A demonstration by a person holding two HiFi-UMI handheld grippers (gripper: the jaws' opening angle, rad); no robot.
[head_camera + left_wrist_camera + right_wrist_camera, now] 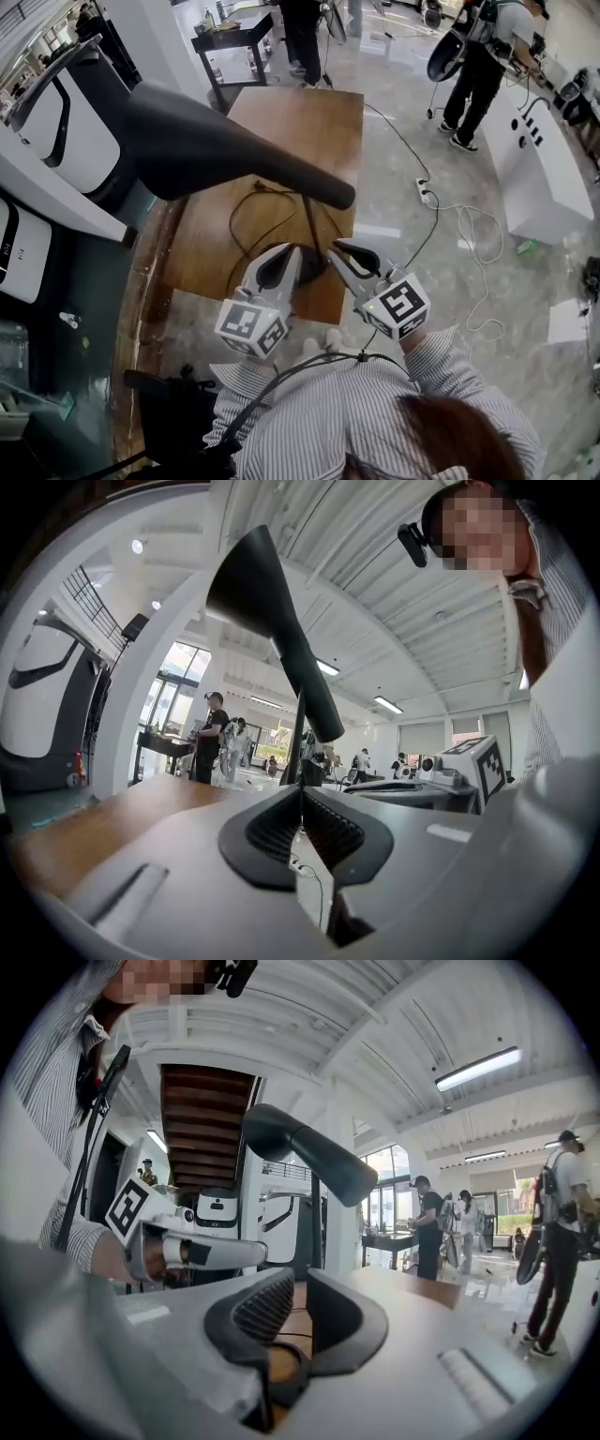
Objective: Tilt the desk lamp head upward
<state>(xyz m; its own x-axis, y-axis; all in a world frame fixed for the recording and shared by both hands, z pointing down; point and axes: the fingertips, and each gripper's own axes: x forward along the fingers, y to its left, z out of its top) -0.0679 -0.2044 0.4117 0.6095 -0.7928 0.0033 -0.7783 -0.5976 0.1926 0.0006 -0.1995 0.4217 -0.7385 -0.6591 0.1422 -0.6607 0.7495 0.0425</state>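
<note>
The desk lamp (234, 155) stood on the wooden table (300, 117), its round base (311, 268) near the table edge closest to me, and I took that base as my mark. A thin stem (309, 225) rose from the base to the black cone head (272, 621). The cone's wide mouth sat higher than its narrow end and reached well out from the base, away from me and to my left. The black cable (246, 211) lay in loose loops on the wood just beyond the base. My left gripper (295, 248) was held level on the left side of the base. Its jaws were pressed together at the tips, and I could make out nothing between them. In the left gripper view the stem stood in line with the closed tips, just past them, but I could not tell whether they touched it. My right gripper (335, 248) was on the right side of the base, close beside the other. Its jaws stood apart and empty, and the right gripper view showed bare wood and cable through the gap. Far beyond the base, people stood on the pale floor by a dark side table (230, 42). A white power strip (424, 192) lay on the floor to the right of the base.
</note>
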